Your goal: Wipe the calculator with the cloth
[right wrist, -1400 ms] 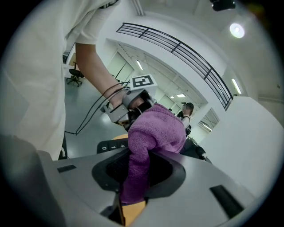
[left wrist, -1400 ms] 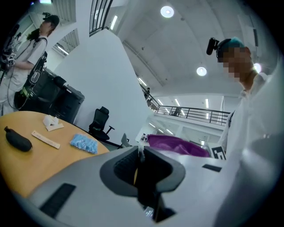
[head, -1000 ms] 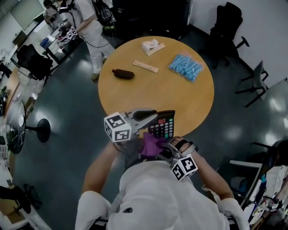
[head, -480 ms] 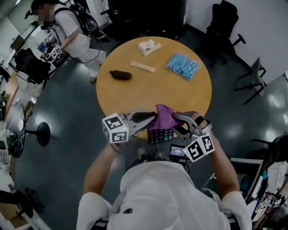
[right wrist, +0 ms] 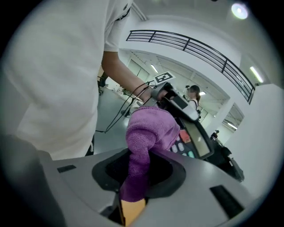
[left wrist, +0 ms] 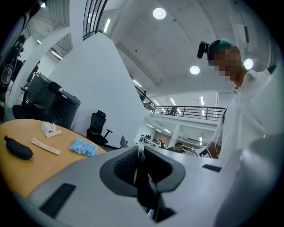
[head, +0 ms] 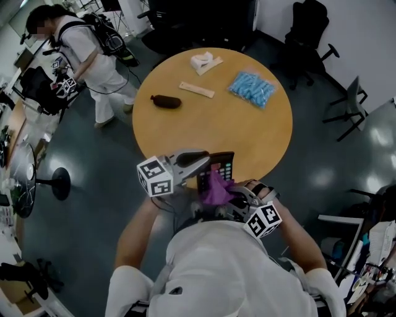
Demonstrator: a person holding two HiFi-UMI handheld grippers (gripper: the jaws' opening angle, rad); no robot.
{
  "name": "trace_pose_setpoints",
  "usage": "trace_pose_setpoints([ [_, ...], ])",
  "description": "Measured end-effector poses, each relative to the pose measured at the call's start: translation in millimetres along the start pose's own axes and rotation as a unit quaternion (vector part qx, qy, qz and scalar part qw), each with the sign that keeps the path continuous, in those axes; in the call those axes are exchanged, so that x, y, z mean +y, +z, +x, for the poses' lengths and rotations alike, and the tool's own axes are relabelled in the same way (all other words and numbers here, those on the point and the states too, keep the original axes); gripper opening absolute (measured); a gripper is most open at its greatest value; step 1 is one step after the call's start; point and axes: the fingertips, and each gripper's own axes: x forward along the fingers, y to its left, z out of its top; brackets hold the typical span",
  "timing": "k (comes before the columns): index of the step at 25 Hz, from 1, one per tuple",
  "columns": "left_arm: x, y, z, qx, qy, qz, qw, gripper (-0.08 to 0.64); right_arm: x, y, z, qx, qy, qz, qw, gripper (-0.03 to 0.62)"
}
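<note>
Here the left gripper (head: 199, 164) clamps the calculator (head: 221, 166); the right gripper (head: 230, 197) pinches the cloth (head: 214, 189) against it

A big open office or lab hall: a round wooden table (head: 247, 124) on a dark glossy floor (head: 93, 186), black swivel chairs (head: 309, 31) nearby, another person in white (head: 86, 56) working at the side, a railed mezzanine (right wrist: 191, 43) and ceiling spotlights (left wrist: 159, 13) overhead

Lower centre of the head view: the left forearm (head: 135, 232) and right forearm (head: 292, 234) reach forward. The left tool (head: 204, 164) points level, its jaws clamped on the calculator (head: 219, 166). The right tool (head: 230, 199), tilted downward, pinches the purple cloth (head: 213, 189) against the calculator's keys.
</note>
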Motion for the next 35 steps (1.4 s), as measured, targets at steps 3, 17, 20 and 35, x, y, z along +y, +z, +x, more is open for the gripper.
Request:
trace_pose_setpoints([
  [3,-1.0,-5.8,-1.9,0.010,0.005,0.027,0.9996,0.044,20.1,-7.8,-5.1,-0.004,0.042,0.019,0.999,0.100],
  [17,-74.9,-13.5,15.9,0.071,-0.088,0.163,0.9801,0.044,-105.6,68.7,-51.4,-0.076,0.060,-0.018,0.995,0.100],
  [20,-75.7,-8.6,9.2,0.068,-0.083,0.172,0.9793,0.044,-98.7,66.5,-53.0,-0.072,0.078,-0.016,0.994,0.100],
  [35,-63.2,43.5,-23.1,-0.034,-0.041,0.160,0.9857,0.043,-127.6,29.1,-81.7,-0.222,-0.038,0.245,0.943,0.100],
])
